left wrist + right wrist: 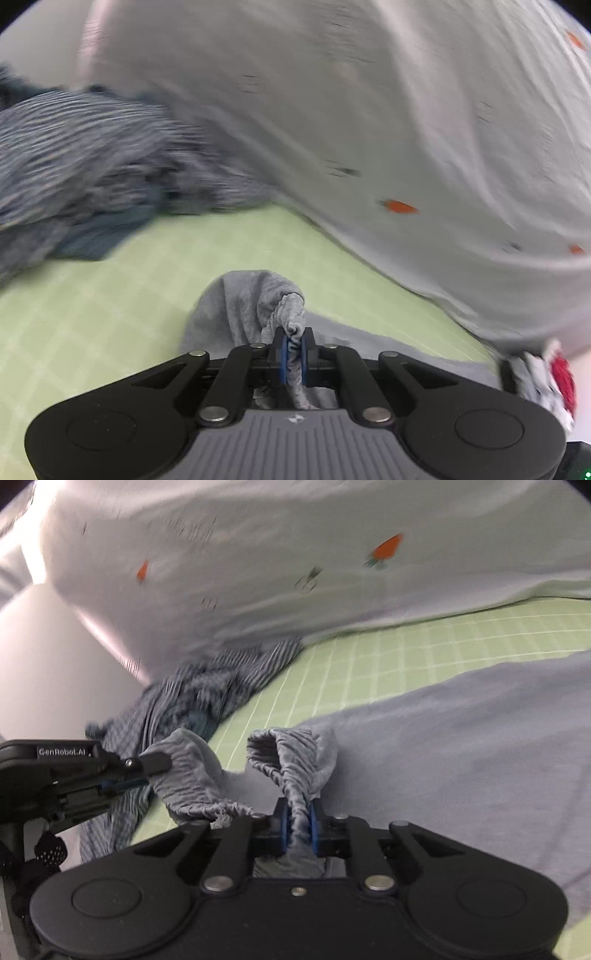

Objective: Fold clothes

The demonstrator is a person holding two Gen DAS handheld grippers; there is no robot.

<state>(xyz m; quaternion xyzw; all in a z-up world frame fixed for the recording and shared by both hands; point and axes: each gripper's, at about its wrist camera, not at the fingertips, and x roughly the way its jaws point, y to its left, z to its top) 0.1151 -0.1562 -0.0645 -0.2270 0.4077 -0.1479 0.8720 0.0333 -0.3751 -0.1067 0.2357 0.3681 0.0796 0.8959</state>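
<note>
Lying on the green checked sheet (pixel 369 653), the grey garment (pixel 461 738) looks soft, light and limp; best held by its ribbed hem. Both claws are clamped on that hem: right gripper (pixel 298 823) at 6 o'clock, left gripper (pixel 147 771) at 9. Long axis seems to run toward 3 o'clock. Striped clothes (pixel 207 690) lie at 10, carrot-print bedding (pixel 258 572) at 12.
</note>
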